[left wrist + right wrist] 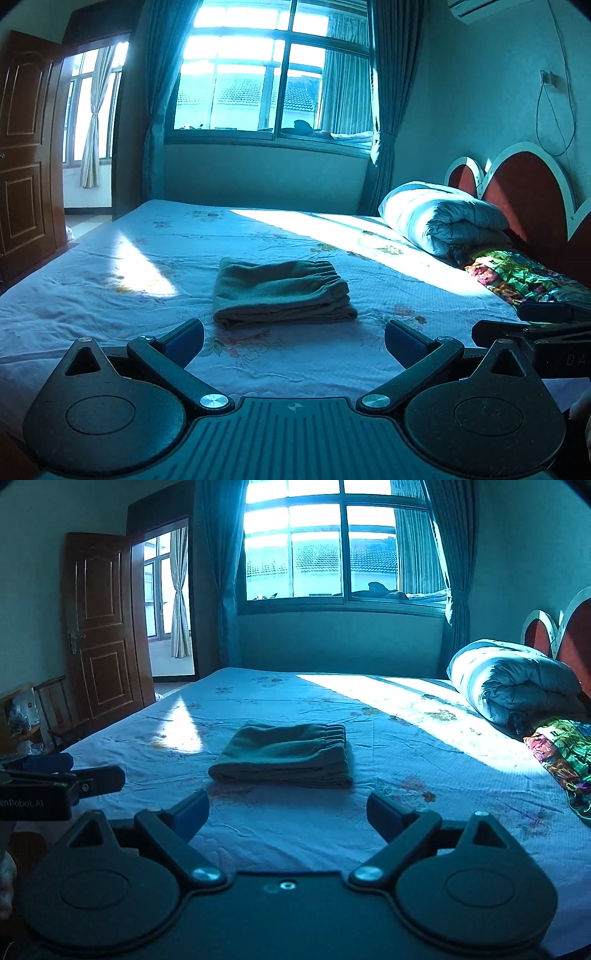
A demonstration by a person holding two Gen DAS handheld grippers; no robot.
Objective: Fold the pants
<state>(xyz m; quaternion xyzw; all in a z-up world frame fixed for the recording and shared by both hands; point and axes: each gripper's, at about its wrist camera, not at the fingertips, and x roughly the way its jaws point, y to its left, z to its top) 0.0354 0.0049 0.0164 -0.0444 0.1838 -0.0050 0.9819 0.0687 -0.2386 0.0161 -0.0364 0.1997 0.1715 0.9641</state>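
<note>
I am holding my left gripper (293,343) and right gripper (288,812) wide open, empty, near the folded pants (282,291) lying mid-bed (110,295).

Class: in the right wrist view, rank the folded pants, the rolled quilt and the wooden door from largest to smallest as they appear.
1. Wooden door, tallest in the picture.
2. Rolled quilt and folded pants: they look about alike; the pants lie nearer the camera, so I won't rank them.

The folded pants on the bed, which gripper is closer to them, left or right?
Too close to call; left perhaps marginally. The left gripper and right gripper both hang open, empty, just short of the folded pants' near edge, touching nothing, side by side over the bed sheet.
</note>
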